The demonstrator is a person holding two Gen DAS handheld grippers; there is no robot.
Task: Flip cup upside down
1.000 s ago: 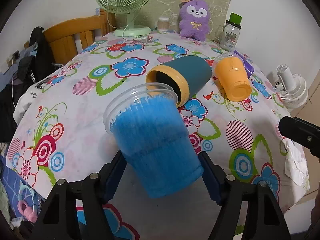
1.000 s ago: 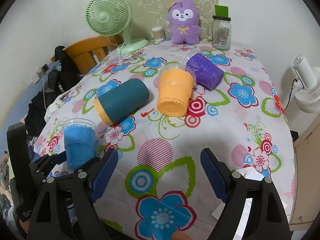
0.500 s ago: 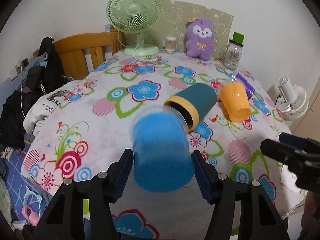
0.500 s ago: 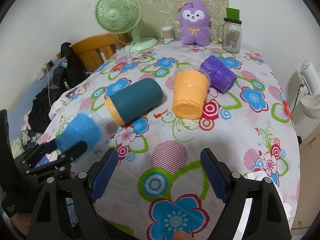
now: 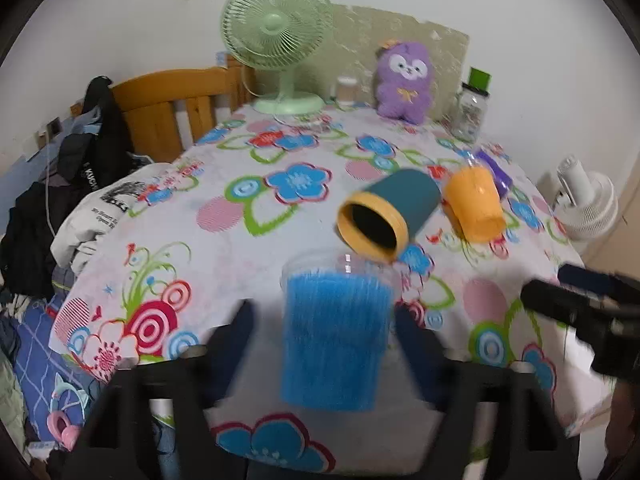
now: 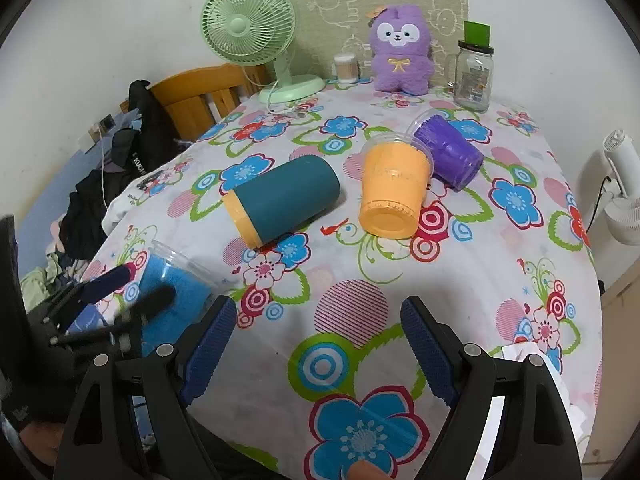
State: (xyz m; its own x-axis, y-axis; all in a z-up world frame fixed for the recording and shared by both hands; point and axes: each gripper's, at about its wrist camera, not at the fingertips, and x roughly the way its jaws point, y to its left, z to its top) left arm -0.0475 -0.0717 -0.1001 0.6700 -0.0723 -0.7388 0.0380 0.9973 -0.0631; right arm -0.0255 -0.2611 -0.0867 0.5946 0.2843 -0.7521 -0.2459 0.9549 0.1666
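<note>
A blue ribbed plastic cup (image 5: 334, 332) with a clear rim sits between the fingers of my left gripper (image 5: 324, 332), rim away from the camera; the fingers are blurred and stand apart from its sides. In the right wrist view the same cup (image 6: 176, 300) lies near the table's front left edge with the left gripper (image 6: 120, 292) at it. My right gripper (image 6: 316, 340) is open and empty above the flowered tablecloth (image 6: 460, 280).
A teal cup with a yellow rim (image 6: 280, 200), an orange cup (image 6: 394, 192) and a purple cup (image 6: 448, 152) lie on their sides mid-table. A green fan (image 6: 256, 36), purple plush (image 6: 400, 52) and glass jar (image 6: 474, 76) stand at the back. A wooden chair (image 6: 196, 100) is left.
The left gripper's fingers have spread away from the blue cup, which was clamped before. The cup has turned and come down toward the table's front left. The right gripper barely moved.
</note>
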